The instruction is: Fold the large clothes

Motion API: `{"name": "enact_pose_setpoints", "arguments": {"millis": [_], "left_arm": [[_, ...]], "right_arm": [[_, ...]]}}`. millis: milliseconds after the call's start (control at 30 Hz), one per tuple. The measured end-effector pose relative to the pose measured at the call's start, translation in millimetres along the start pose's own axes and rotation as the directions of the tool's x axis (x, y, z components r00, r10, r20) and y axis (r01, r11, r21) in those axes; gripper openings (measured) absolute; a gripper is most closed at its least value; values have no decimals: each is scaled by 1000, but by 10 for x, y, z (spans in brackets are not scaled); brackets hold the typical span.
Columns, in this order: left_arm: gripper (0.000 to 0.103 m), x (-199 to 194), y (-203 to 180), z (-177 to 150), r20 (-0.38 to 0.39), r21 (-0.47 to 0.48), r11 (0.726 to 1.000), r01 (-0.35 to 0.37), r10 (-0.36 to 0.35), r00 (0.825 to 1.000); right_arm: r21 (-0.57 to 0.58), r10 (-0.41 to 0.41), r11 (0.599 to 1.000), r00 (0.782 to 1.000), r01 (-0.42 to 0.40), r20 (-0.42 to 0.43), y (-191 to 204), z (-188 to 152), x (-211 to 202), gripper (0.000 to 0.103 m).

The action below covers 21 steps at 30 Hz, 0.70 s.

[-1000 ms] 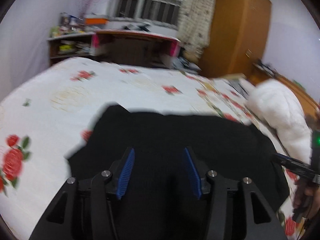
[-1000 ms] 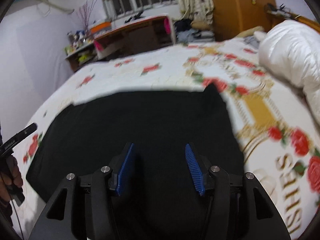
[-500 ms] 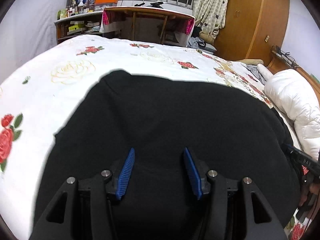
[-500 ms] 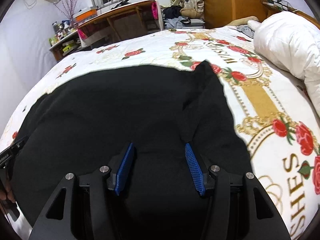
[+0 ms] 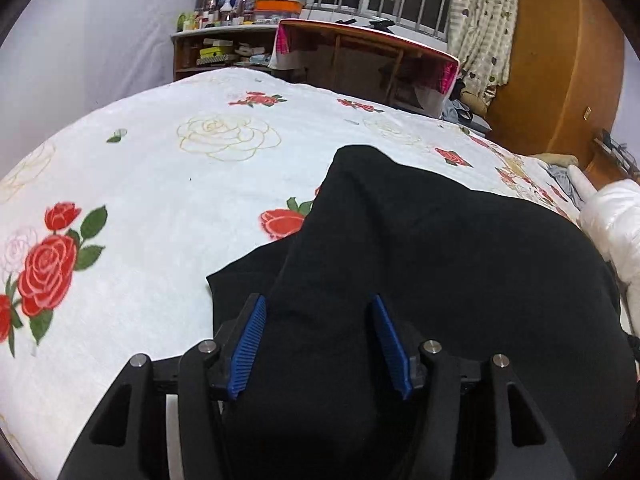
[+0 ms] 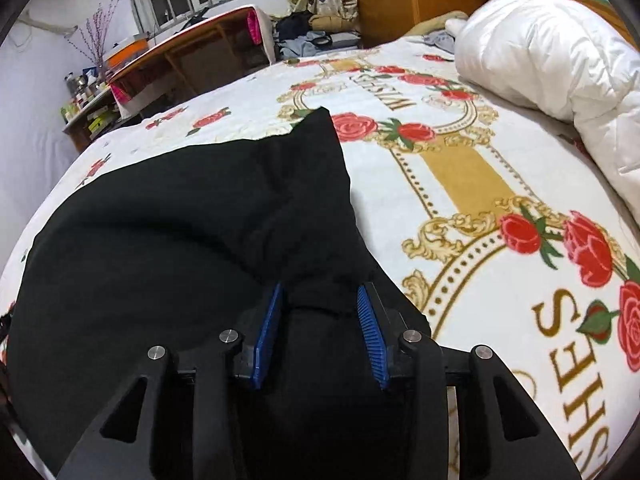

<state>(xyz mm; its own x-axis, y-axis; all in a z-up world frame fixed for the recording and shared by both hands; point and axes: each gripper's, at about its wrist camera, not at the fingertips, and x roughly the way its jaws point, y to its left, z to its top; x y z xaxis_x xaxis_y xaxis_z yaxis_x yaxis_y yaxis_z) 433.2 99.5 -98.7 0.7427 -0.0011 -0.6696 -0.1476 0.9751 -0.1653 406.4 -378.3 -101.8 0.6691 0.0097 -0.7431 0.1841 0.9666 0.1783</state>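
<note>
Tool state first: your right tool (image 6: 320, 320) has just been closing around a bunched ridge of the black garment (image 6: 168, 240) lying on the bed (image 6: 460, 184), while your left tool (image 5: 320, 332) has been opening, cloth loose between its pads, so a lopsided pull could skew the fold.

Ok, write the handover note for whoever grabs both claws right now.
Left claw: jaws have just been opening; the black garment lies between them and looks unpinched.
Right claw: jaws have just been closing; a bunched fold of the garment looks pinched between them.
Garment: spread on the floral bedspread, near the white duvet.
Done: one layer lies over another at the near edge.
Left: finish folding; no neat bundle yet.
</note>
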Motion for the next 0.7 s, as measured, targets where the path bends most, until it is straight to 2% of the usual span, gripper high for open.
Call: {"name": "enact_pose_setpoints", "arguments": {"millis": [100, 200, 267, 367, 467, 533, 600, 700], "left_arm": [[59, -12, -15, 21, -23, -9, 1000, 4, -4, 1000], [58, -168, -19, 96, -42, 7, 1000, -24, 24, 999], [57, -407, -45, 84, 4, 33, 999, -9, 8, 1000], [57, -801, -145, -43, 69, 107, 994, 33, -41, 997], [57, -1004, -241, -258, 74, 177, 982, 69, -83, 994], [57, -948, -270, -409, 32, 205, 976, 67, -75, 997], [58, -811, -241, -510, -23, 188, 980, 62, -59, 998], [58, -741, -231, -560, -14, 189, 981, 51, -49, 999]], "right_arm": [[-19, -26, 999, 1000, 26, -17, 34, 41, 15, 40], [-26, -62, 998, 998, 61, -14, 71, 103, -141, 40], [-16, -41, 999, 999, 41, 14, 85, 87, -324, 40], [-44, 24, 999, 996, -20, 82, 173, -118, -779, 40], [-100, 58, 994, 995, -49, 87, 294, -430, -1019, 40], [-114, 56, 992, 997, -49, 59, 319, -609, -1016, 40], [-108, 48, 993, 999, -45, 24, 285, -731, -912, 40], [-105, 40, 994, 999, -38, 18, 215, -768, -830, 40]]}}
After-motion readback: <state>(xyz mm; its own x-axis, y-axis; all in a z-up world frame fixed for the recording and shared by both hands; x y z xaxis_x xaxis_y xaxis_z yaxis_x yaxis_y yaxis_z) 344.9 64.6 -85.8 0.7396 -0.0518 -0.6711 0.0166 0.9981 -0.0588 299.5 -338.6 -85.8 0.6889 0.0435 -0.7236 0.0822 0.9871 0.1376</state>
